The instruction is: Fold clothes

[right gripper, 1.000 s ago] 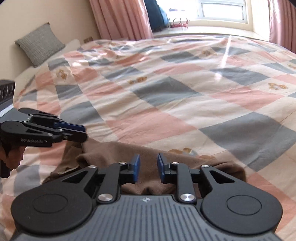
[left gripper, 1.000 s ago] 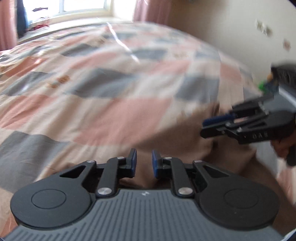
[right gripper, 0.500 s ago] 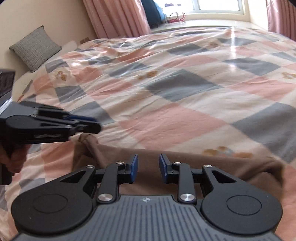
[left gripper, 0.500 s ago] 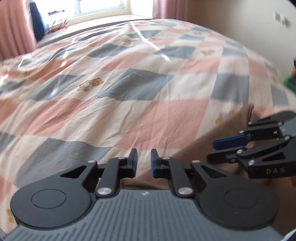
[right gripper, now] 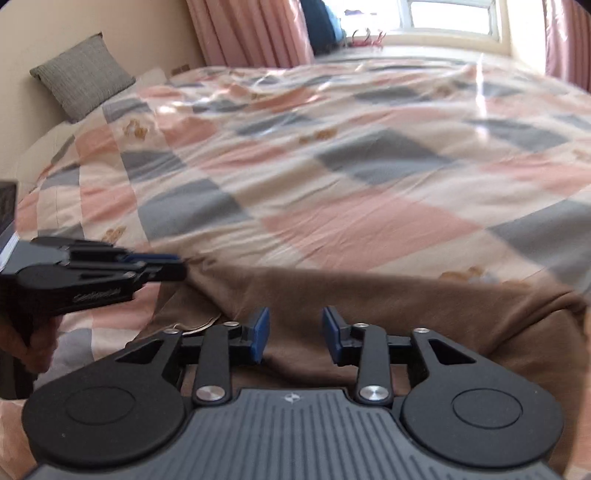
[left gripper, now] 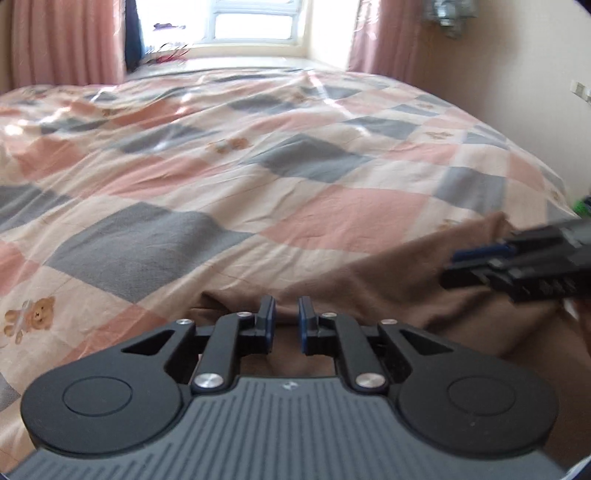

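Tongs of the right gripper (right gripper: 294,334) are spreading over the brown garment (right gripper: 388,299), nothing pinched between them; a second ago they stood narrower. Judged from this, the right side has released its fold edge. Left tongs (left gripper: 287,325) remain nearly pressed together, as before; whether cloth is pinched between them cannot be told. The garment lies on the bed at 6 o'clock in both views, rumpled, its far edge running roughly straight from 9 to 3 o'clock. Beyond, at 12 o'clock, the checked quilt (left gripper: 258,166) extends to the window (left gripper: 255,26).
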`<state>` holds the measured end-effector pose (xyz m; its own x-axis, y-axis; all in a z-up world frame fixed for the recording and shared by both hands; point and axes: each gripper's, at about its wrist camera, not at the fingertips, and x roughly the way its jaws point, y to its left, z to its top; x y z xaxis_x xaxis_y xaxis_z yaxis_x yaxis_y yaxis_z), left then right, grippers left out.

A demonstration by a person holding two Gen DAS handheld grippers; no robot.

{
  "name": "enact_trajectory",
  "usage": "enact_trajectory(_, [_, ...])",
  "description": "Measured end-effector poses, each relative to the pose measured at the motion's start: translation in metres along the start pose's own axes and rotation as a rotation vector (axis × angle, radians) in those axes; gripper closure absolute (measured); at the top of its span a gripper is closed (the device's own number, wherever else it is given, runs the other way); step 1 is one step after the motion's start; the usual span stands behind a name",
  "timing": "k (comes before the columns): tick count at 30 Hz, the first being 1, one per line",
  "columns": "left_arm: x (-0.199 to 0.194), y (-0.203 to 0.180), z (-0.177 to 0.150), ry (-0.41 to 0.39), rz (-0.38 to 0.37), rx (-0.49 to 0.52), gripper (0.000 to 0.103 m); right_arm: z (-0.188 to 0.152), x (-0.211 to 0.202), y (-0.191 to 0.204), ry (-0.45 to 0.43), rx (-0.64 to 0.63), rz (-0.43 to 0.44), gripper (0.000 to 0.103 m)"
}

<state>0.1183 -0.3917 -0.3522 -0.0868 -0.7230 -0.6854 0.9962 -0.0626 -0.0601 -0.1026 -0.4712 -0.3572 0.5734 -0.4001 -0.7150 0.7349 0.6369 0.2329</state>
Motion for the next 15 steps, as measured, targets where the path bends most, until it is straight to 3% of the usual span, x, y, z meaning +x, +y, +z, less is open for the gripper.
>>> enact_trajectory(4, [0.015,-0.04,-0.026,0.059,-0.005,0.195,0.093,-0.011,0.002,-0.007,0.037,0.024,-0.028,0.065])
enact_trajectory(7, [0.02,-0.057,-0.043,0.035,0.044,0.299,0.093,-0.022,0.009,-0.004,0.064,0.013,-0.045,0.066])
enact_trajectory(10, [0.006,-0.056,-0.041,-0.012,0.05,0.272,0.092,-0.023,-0.006,-0.002,0.012,0.002,-0.086,0.066])
enact_trajectory(12, [0.008,-0.056,-0.046,0.002,0.068,0.281,0.091,-0.023,-0.016,-0.005,-0.015,0.004,-0.115,0.065])
enact_trajectory(15, [0.014,-0.058,-0.052,0.031,0.097,0.311,0.091,-0.029,-0.003,-0.019,0.065,0.007,-0.137,0.062])
